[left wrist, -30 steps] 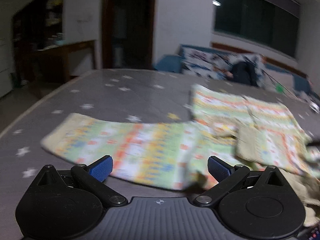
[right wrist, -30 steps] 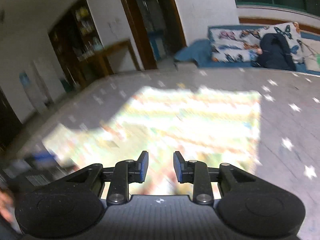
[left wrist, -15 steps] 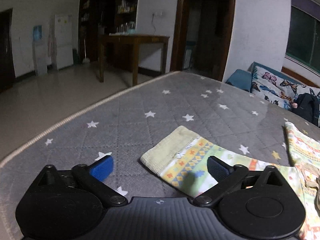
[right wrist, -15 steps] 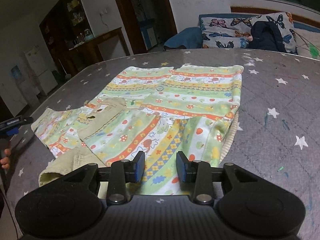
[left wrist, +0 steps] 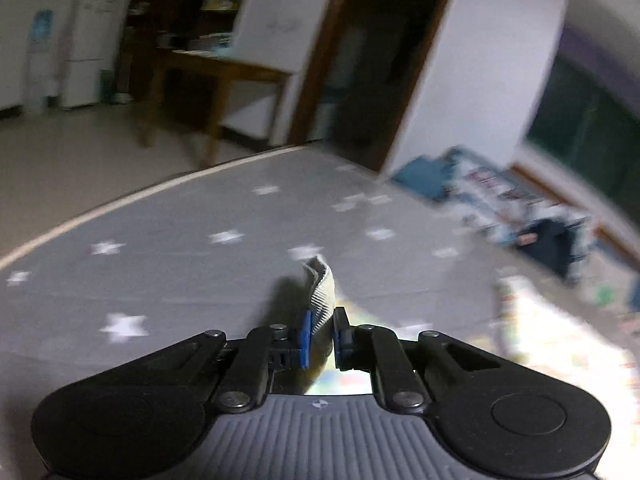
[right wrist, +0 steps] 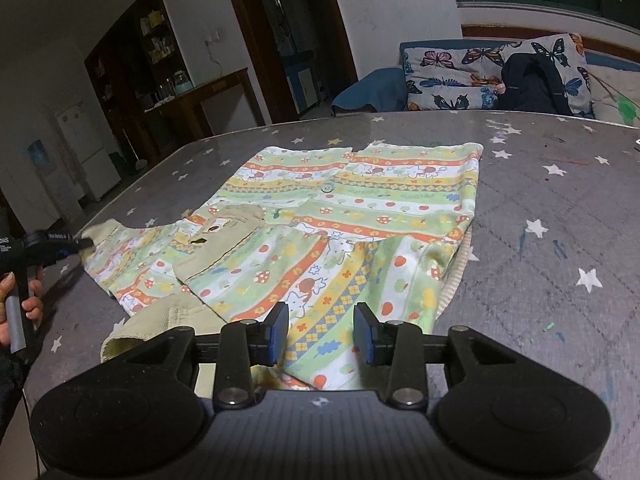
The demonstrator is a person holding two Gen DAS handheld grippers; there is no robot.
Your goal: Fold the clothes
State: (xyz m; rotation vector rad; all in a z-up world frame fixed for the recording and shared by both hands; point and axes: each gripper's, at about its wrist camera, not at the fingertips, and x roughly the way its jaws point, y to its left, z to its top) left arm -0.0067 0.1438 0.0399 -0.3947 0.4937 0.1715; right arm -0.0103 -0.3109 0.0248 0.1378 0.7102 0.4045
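Shirt (right wrist: 352, 216): it lies spread on the grey starred mattress (right wrist: 560, 208), striped in green, orange and yellow, with a button near its middle and ribbed beige trim at the collar and cuffs; one sleeve (right wrist: 132, 256) reaches out to the left side of the right wrist view. Your left gripper (left wrist: 320, 334) has its blue pads closed on the ribbed cuff (left wrist: 320, 296) of that sleeve; the cuff stands up between the pads, raised off the mattress; the left wrist view is blurred, so the rest of the garment shows there only as a bright smear at right. The same gripper appears at the far left of the right wrist view, at the sleeve end, with your hand (right wrist: 18, 300) on its handle. Your right gripper (right wrist: 322, 334) sits over the near hem; its jaws stand partly apart, with patterned cloth seen between them; whether the pads touch the cloth I cannot tell. A butterfly cushion (right wrist: 472, 76) lies beyond the mattress.
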